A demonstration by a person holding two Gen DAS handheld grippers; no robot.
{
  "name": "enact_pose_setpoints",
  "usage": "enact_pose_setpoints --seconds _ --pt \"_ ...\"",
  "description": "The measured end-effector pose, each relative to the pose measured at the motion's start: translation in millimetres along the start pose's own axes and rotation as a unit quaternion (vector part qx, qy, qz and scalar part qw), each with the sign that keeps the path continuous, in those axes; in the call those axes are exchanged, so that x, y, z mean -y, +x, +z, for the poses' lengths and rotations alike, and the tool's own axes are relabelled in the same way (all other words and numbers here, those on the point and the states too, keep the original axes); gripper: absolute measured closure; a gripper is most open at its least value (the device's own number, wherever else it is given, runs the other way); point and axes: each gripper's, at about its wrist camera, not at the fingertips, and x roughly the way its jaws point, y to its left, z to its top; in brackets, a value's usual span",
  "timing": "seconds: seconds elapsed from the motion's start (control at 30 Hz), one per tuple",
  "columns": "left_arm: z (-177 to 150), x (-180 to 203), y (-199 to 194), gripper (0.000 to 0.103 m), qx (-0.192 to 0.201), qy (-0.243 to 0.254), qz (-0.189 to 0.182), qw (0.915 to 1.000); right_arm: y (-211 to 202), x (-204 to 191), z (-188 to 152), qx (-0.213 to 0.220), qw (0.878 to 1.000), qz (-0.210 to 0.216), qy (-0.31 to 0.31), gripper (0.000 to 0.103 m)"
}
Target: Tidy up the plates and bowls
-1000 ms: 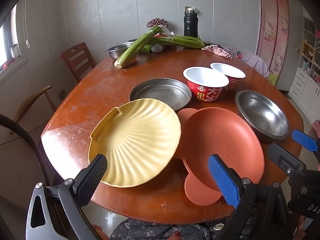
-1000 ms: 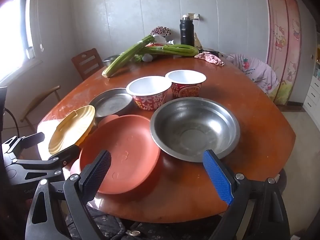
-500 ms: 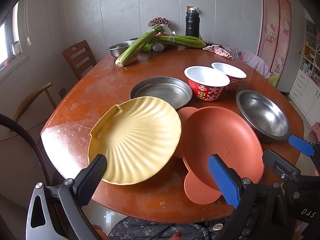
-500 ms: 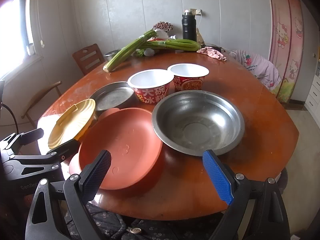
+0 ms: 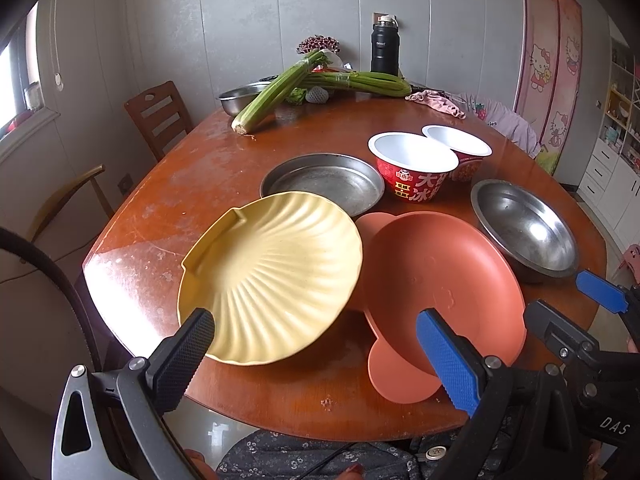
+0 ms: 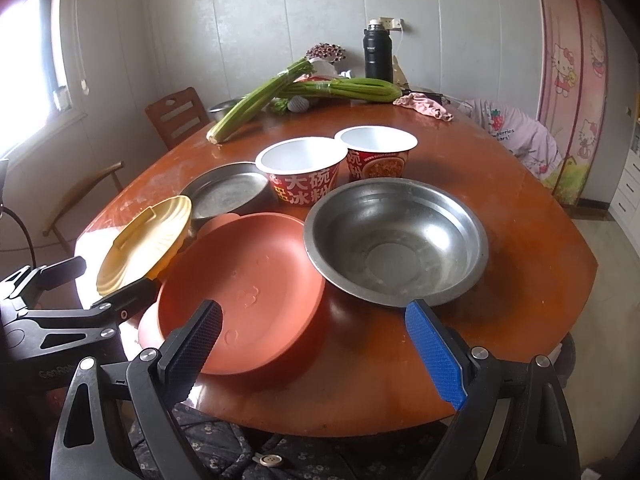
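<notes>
1. Dishes on the round reddish-brown wooden table [image 5: 192,184] number seven in the working area: one yellow shell-shaped ribbed plate [image 5: 272,276], one terracotta-orange round plate with small ear-like tabs [image 5: 436,284], one shallow flat-bottomed steel pan [image 5: 324,182], one deep steel bowl [image 6: 396,240], two red-and-white printed paper noodle bowls, the nearer [image 5: 414,170] and the farther [image 5: 460,156], and one small steel basin [image 5: 236,98] at the far edge.
2. The left gripper [image 5: 316,356] has its two fingers spread wide, one black-padded and one blue-padded, nothing between them. The yellow plate lies just ahead of its black finger, tilted, its right edge lapping over the orange plate.
3. The right gripper [image 6: 320,356] is likewise spread wide and empty. The orange plate sits directly ahead of its left finger; the deep steel bowl sits ahead of its right finger, its rim overlapping the orange plate's edge in this view.
4. Beyond the orange plate, farther from both grippers, stand the shallow steel pan and the two paper bowls, side by side and touching or nearly so.
5. Far from both grippers lie two bundles of green celery stalks [image 6: 256,100], one black insulated flask [image 6: 378,54], one pink crumpled cloth [image 6: 424,106].
6. Two wooden chairs stand left of the table: one slatted [image 5: 160,120], one with a curved arm [image 5: 72,196].
</notes>
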Motion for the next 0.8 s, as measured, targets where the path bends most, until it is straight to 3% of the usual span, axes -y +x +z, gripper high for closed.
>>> enact_pose_setpoints --seconds 0.8 --pt "-2.9 -5.2 -3.2 0.002 0.003 -0.008 -0.004 1.0000 -3.6 -1.3 1.4 0.001 1.000 0.006 -0.008 0.009"
